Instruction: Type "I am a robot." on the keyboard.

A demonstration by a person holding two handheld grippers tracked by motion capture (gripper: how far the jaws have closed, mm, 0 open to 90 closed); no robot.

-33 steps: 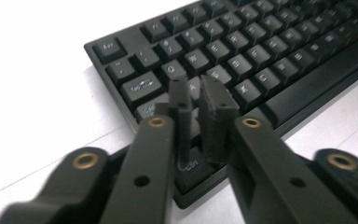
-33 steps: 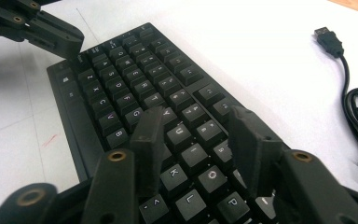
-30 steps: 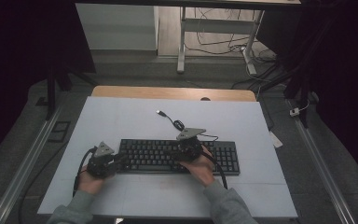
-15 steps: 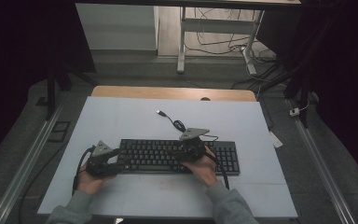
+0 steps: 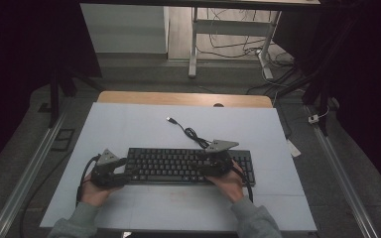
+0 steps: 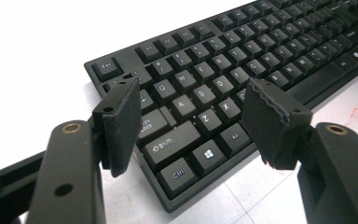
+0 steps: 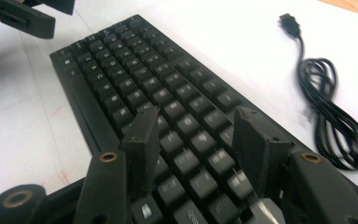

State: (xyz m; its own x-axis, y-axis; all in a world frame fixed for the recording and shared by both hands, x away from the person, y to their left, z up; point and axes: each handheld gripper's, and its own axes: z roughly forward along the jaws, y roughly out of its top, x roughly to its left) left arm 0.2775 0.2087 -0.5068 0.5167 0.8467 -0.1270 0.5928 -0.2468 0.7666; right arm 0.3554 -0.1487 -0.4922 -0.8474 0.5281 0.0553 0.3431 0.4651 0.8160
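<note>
A black keyboard (image 5: 188, 166) lies flat near the front of the pale table (image 5: 129, 119), its cable (image 5: 191, 133) coiled loose behind it with the plug unconnected. The left gripper (image 6: 191, 116) hangs over the keyboard's left end, jaws spread wide and empty above the Shift and Z keys. The right gripper (image 7: 196, 140) sits low over the right half, jaws parted, gripping nothing. I'd judge the work barely begun: both tools positioned, the keyboard not yet grasped.

Black full-size keyboard (image 6: 242, 88): far end cut off by top-right edge in left gripper view; near end hidden behind jaws in right gripper view. Black coiled USB cable (image 7: 328, 112) runs off right edge. Key legends there blurred, unreadable.
</note>
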